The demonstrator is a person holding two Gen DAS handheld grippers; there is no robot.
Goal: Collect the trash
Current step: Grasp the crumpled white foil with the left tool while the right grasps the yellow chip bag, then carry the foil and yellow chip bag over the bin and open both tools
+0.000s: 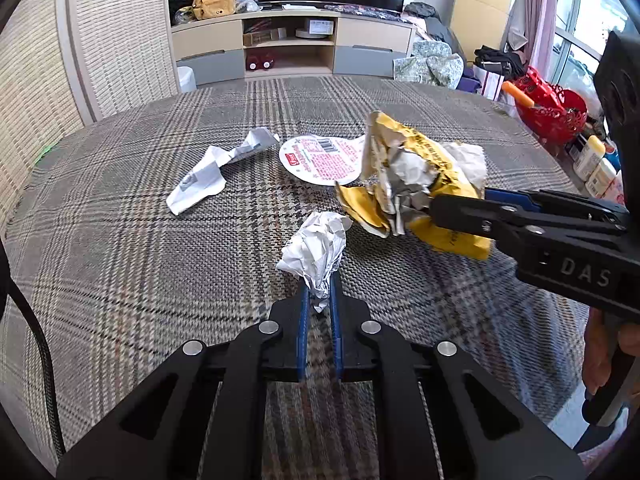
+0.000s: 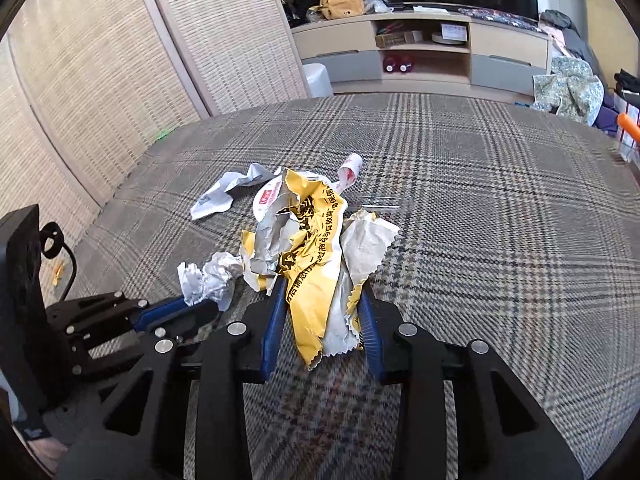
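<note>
1. Far left on the plaid-covered worktop [image 1: 120, 208]: a crumpled white paper strip [image 1: 216, 172] lies loose, well apart from both tongs. Untouched, likely a later pick.
2. Left tongs [image 1: 320, 280]: blades nearly together, clamped on a white crumpled paper ball [image 1: 316, 252]. The ball sticks out past the tips towards the far side, pinched only by its near end. Probably gripped there because it's the thinnest bit; it looks raised off the cloth, can't confirm.
3. Centre, far: a round printed lid [image 1: 320, 156] lies flat on the worktop beyond both tongs, partly hidden by the wrapper. Not held.
4. Right tongs [image 2: 324, 300]: blades partway apart, clamped on a yellow-and-white crumpled wrapper [image 2: 312, 240]. The wad fills the gap between the blades; its bulk fans out past the tips, a tail hangs back towards the near side. Bulky, so the blades can't meet.
5. Both hands loaded at once, likely to carry two pieces in one trip. No bin in view.
</note>
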